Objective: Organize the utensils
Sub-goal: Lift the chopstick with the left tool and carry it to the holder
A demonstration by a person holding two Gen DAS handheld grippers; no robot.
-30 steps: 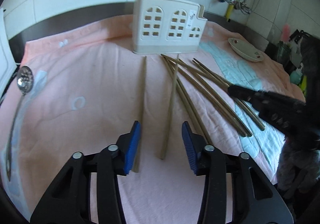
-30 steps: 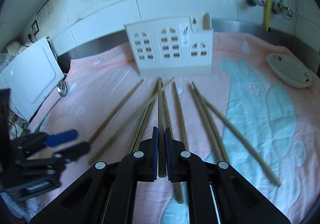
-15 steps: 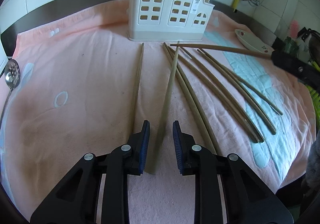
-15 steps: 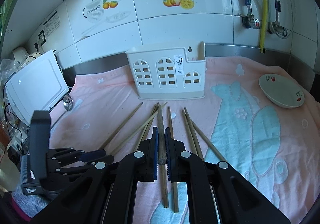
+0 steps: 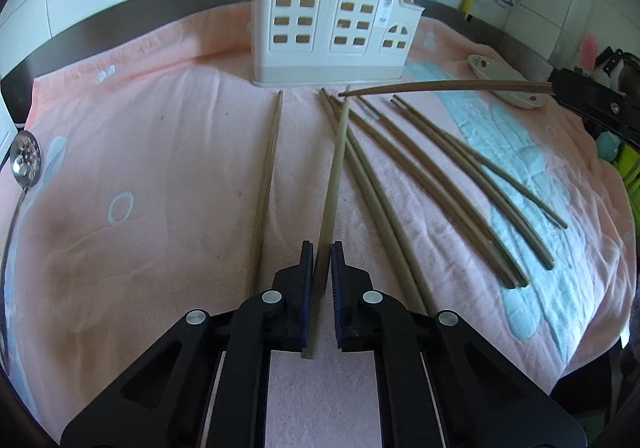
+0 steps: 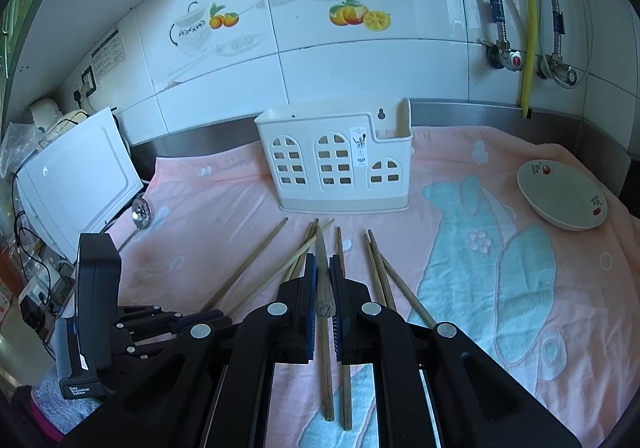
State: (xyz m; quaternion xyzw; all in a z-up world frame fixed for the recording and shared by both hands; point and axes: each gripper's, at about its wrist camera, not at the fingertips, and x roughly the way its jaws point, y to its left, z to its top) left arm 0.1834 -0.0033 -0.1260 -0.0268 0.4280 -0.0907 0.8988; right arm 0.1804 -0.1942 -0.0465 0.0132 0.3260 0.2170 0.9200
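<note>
Left wrist view shows the left hand-held gripper point(image 5: 320, 280) with its blue pads drawn in on a pale bamboo chopstick point(image 5: 334, 184) that lies flat on the pink towel near the front edge of the counter, its far tip pointing at the cream utensil holder point(image 5: 334, 18). The jaws are closing, the stick between them and the pads all but on its sides. The right hand-held gripper point(image 6: 322, 288) is clamped on a darker chopstick point(image 5: 444, 86) and carries it clear of the towel, roughly level, its tip near the holder's base.

To do this well, I judge each stick should be tilted tip-down before it goes over the holder's open rim, since a level stick would strike the front wall. The left grip sits close to the butt end, so the long free length may swing; a slow lift would keep it from rolling between the pads.

Six or so more chopsticks point(image 5: 440, 184) lie fanned across the middle of the towel, thin, round, slightly bowed, matte. The holder is hard moulded plastic with arched window cut-outs and stands by the back edge. The towel point(image 5: 140, 152) is soft terry, pink with pale blue shapes. A perforated steel ladle point(image 5: 24, 164) lies at the left edge; a glazed ceramic dish point(image 6: 560, 200) sits toward the right.
</note>
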